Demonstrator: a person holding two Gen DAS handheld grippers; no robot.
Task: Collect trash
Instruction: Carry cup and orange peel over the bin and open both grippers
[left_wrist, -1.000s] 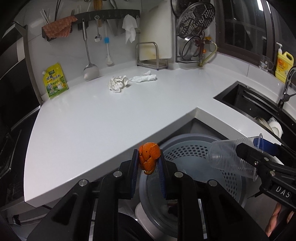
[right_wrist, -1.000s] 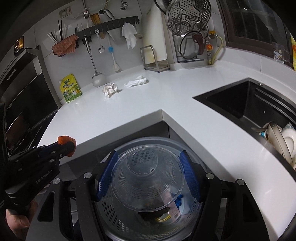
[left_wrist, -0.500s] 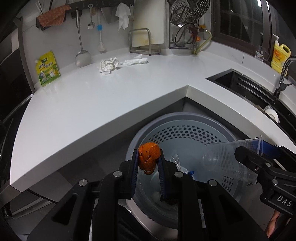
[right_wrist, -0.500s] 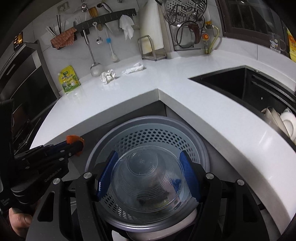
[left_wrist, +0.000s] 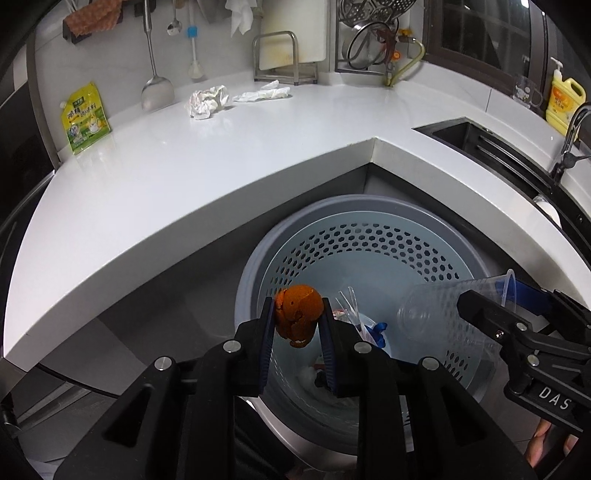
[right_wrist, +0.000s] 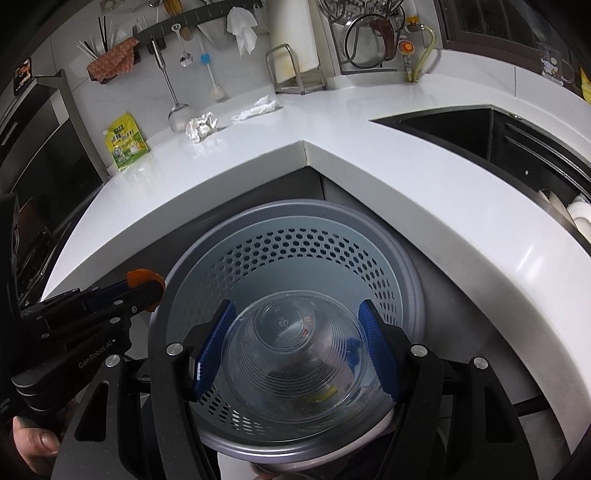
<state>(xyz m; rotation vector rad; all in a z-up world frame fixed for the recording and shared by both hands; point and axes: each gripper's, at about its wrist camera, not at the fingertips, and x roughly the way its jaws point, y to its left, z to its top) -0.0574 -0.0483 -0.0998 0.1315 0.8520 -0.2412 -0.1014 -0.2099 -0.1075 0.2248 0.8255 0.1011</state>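
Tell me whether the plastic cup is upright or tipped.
Tipped. The clear plastic cup lies sideways in the right gripper, base pointing forward over the perforated bin, rim back toward the jaws.

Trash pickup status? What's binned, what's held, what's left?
Binned: some scraps lie in the perforated grey bin. In hand: left hand-held gripper clamps orange peel; right hand-held gripper clamps a clear plastic cup, both over the bin. Left: crumpled white paper and white tissue on the counter.
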